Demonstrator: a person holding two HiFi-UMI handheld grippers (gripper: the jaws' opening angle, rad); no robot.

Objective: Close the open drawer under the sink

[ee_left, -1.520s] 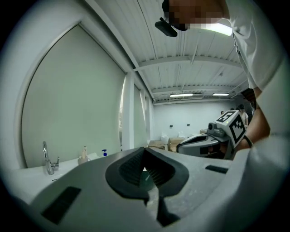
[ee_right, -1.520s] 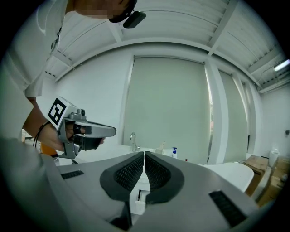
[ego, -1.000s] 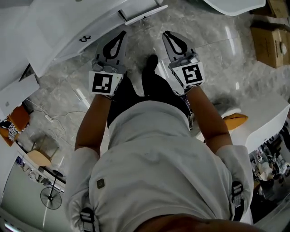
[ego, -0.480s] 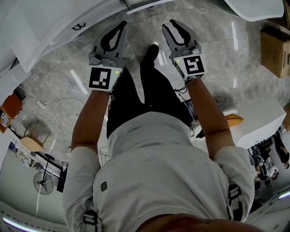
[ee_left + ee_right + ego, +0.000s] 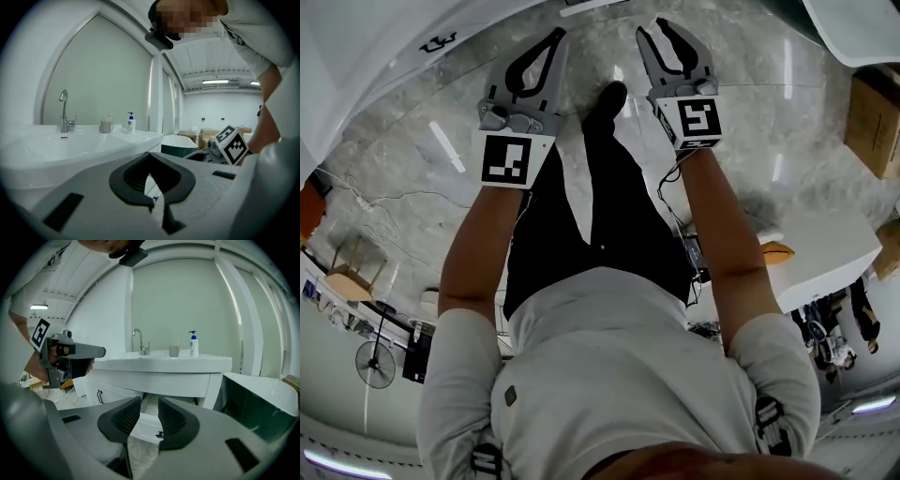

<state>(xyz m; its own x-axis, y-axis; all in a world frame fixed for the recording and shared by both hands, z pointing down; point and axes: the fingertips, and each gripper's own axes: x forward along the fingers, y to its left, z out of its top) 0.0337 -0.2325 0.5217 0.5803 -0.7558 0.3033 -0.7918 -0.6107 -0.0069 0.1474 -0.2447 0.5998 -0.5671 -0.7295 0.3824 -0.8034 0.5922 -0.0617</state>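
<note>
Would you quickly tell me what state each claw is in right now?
Grey left claw: closed, empty.
Grey right claw: jaws apart and opening, nothing between them.

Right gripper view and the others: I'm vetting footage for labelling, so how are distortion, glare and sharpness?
Right gripper view: heavy fisheye, black corners, the rim of the sink bows, light soft and even. Left gripper view: same fisheye, a ceiling lamp glares, the faucet reads sharp. Head view: curved edges, glare streaks on the marble floor.

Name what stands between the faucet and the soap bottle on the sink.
A grey cup stands between the faucet and the soap bottle; both gripper views show it.
</note>
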